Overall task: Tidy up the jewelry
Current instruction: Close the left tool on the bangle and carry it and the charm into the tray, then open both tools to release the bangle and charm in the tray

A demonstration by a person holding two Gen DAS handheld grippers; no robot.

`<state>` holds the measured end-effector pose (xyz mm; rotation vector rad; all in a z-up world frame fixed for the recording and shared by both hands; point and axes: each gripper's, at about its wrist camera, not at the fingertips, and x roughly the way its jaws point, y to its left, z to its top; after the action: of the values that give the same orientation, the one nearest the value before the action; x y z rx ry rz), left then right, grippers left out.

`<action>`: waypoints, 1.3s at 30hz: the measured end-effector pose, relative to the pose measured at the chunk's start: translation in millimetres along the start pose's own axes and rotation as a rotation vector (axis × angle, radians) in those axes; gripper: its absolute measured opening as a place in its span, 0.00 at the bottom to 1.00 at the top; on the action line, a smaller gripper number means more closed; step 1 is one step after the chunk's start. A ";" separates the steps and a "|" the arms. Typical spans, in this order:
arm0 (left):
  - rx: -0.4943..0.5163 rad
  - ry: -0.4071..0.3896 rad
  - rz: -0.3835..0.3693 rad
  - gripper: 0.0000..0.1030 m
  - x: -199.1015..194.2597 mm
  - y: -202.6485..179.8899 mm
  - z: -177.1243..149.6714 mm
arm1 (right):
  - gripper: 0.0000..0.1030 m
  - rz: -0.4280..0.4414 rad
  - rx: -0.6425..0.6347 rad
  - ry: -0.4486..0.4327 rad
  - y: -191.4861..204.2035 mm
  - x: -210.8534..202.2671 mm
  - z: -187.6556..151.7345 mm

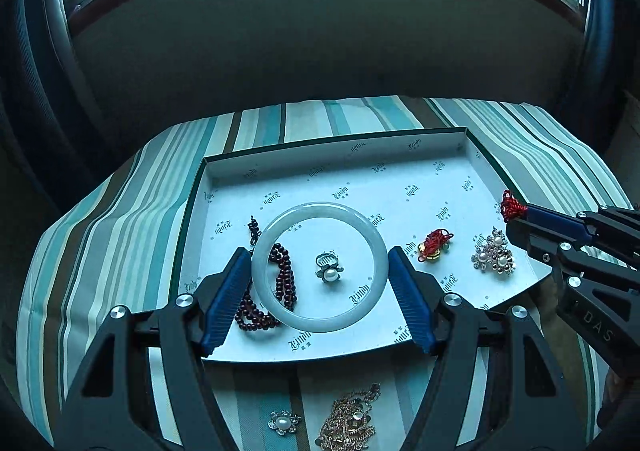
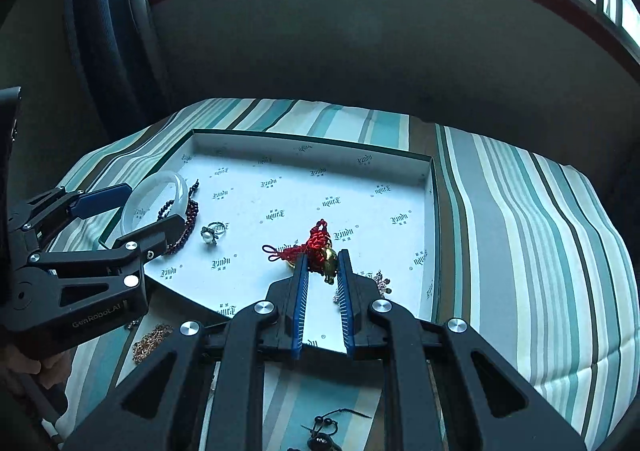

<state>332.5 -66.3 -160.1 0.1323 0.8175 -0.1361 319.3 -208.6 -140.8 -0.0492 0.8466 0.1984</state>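
My left gripper (image 1: 319,251) is shut on a pale jade bangle (image 1: 316,325), its blue pads pressing the ring's two sides over the front left of the white printed tray (image 1: 400,155). Seen from the right wrist, that bangle (image 2: 178,181) sits in the left gripper (image 2: 156,203). My right gripper (image 2: 322,256) is shut on a red knotted charm (image 2: 318,239) with a gold pendant, held over the tray (image 2: 312,147). In the left wrist view the right gripper (image 1: 516,213) shows at the right edge, red knot at its tips.
In the tray lie a dark red bead bracelet (image 1: 282,283), a pearl ring (image 1: 330,271), a second red knotted charm (image 1: 434,245) and a pearl brooch (image 1: 494,257). On the striped cloth (image 1: 120,235) in front lie a pearl flower (image 1: 284,423) and a gold chain (image 1: 352,419).
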 end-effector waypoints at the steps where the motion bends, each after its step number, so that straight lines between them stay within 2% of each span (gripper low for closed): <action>1: -0.001 0.001 0.001 0.68 5.8 -2.0 4.0 | 0.15 -0.005 -0.001 0.002 -2.0 5.7 2.7; 8: -0.023 0.036 -0.015 0.68 50.3 -13.0 29.5 | 0.15 -0.025 0.010 0.035 -17.4 43.5 16.4; 16: -0.007 0.109 -0.011 0.68 90.3 -25.7 36.7 | 0.15 -0.035 0.016 0.086 -26.3 77.5 25.2; 24: 0.006 0.170 -0.004 0.68 106.2 -29.8 30.6 | 0.15 -0.042 0.016 0.114 -28.2 87.6 22.1; 30: -0.004 0.184 -0.008 0.68 108.7 -28.9 30.6 | 0.15 -0.044 0.019 0.120 -26.6 88.9 20.4; 33: 0.001 0.188 -0.004 0.68 109.1 -30.0 30.8 | 0.19 -0.039 0.018 0.116 -25.3 87.6 21.0; 35: 0.004 0.190 -0.001 0.68 110.1 -30.1 31.6 | 0.34 -0.053 0.019 0.109 -24.8 85.7 21.4; 39: -0.007 0.188 -0.015 0.69 110.6 -29.5 32.5 | 0.37 -0.050 0.034 0.100 -28.3 82.9 22.1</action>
<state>425.5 -108.5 -221.1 0.1334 1.0065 -0.1364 394.6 -220.8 -189.2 -0.0488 0.9472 0.1351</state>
